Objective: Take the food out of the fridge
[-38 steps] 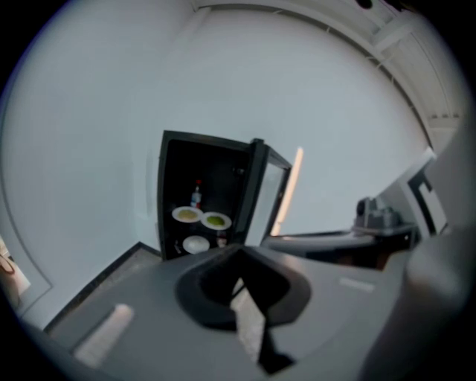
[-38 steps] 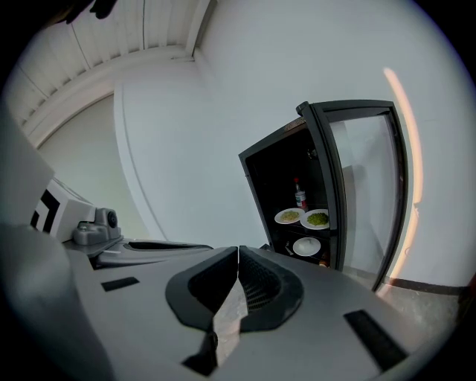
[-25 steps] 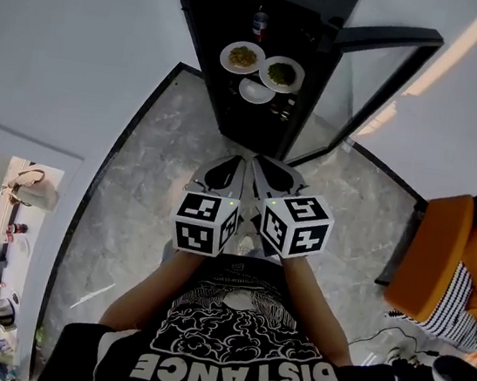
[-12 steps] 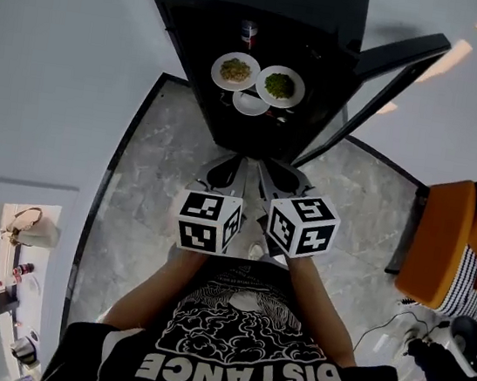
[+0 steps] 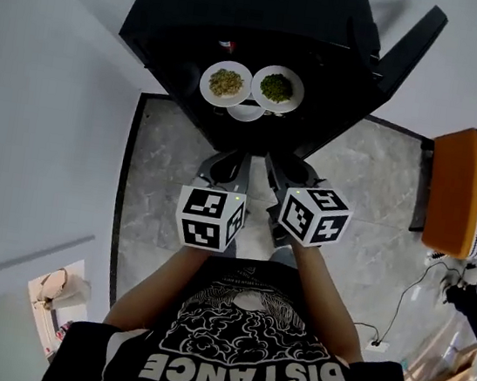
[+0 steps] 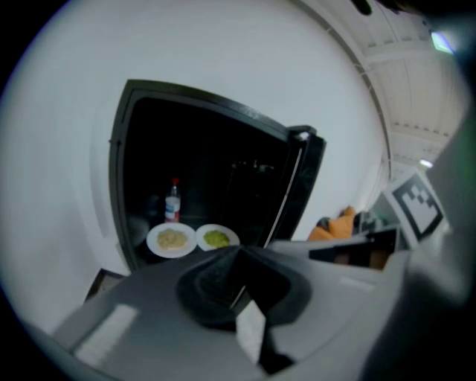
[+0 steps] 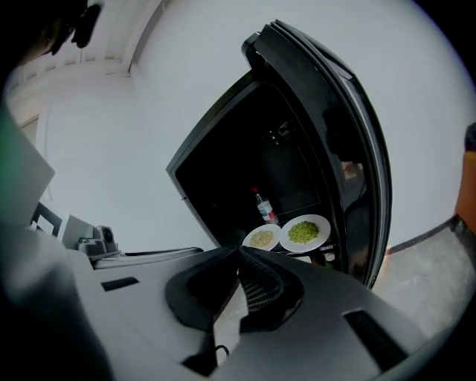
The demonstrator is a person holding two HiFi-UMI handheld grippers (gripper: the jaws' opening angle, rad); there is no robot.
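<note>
The left tongs (image 5: pixel 224 171) and right tongs (image 5: pixel 281 174) are both closed and empty, near the open fridge (image 5: pixel 170 17). Inside it sit a pale food plate (image 5: pixel 225 83) and a green food plate (image 5: pixel 277 88).

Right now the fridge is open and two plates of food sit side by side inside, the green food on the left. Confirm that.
Wrong side: the head view shows the plate of green food on the right, the plate of pale food on its left. The rest holds.
</note>
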